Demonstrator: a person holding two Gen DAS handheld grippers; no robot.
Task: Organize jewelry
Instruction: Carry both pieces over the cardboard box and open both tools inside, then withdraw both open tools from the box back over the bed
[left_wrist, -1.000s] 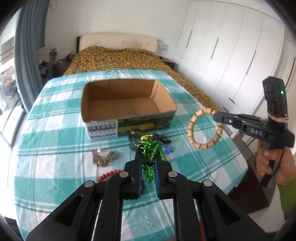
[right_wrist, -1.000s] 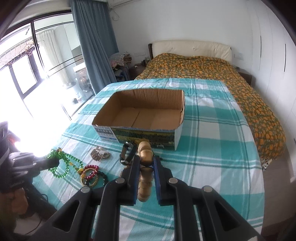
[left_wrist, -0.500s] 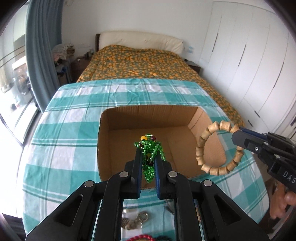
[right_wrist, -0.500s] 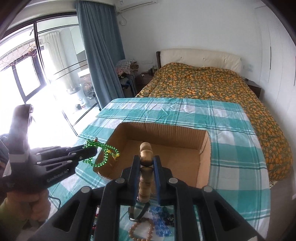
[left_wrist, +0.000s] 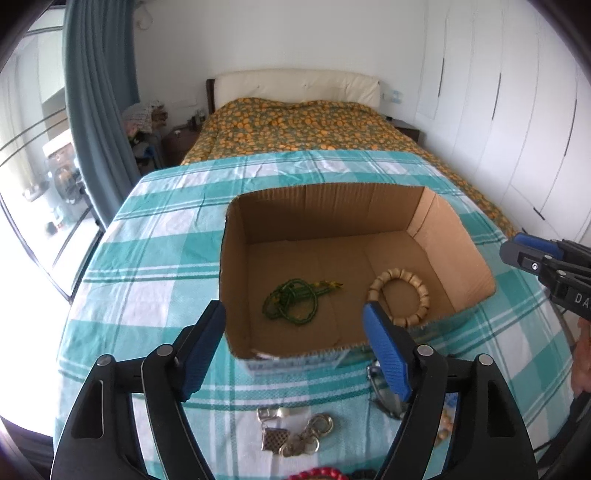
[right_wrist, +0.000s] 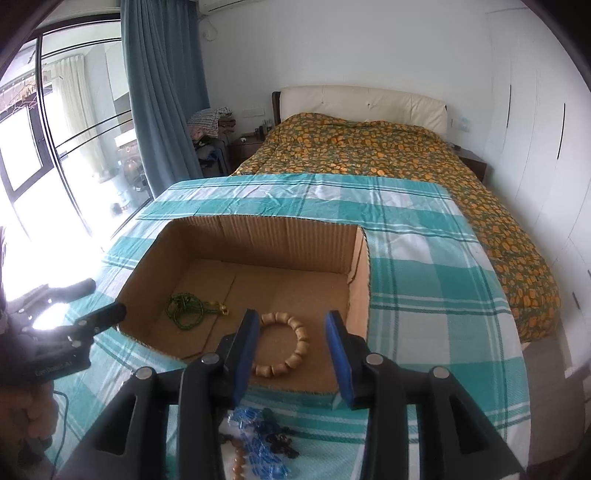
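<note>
An open cardboard box (left_wrist: 421, 210) stands on the teal checked cloth; it also shows in the right wrist view (right_wrist: 360, 266). A green bead necklace (left_wrist: 293, 301) lies on the box floor, left of a wooden bead bracelet (left_wrist: 400, 295). Both also show in the right wrist view: the necklace (right_wrist: 188, 308) and the bracelet (right_wrist: 290, 343). My left gripper (left_wrist: 295, 332) is open and empty above the box's near edge. My right gripper (right_wrist: 291, 341) is open and empty above the bracelet, and shows at the right edge of the left wrist view (left_wrist: 546, 260).
Metal keyring charms (left_wrist: 295, 432) and a red bead bracelet (left_wrist: 321, 474) lie on the cloth before the box. Blue beads (right_wrist: 262, 443) and tan beads (right_wrist: 240, 465) lie below my right gripper. A bed (left_wrist: 303, 125) stands beyond the table, wardrobes (left_wrist: 517, 110) at the right.
Both grippers have opened. The green necklace and the wooden bracelet have dropped from them onto the box floor. Both grippers sit closer over the box.
</note>
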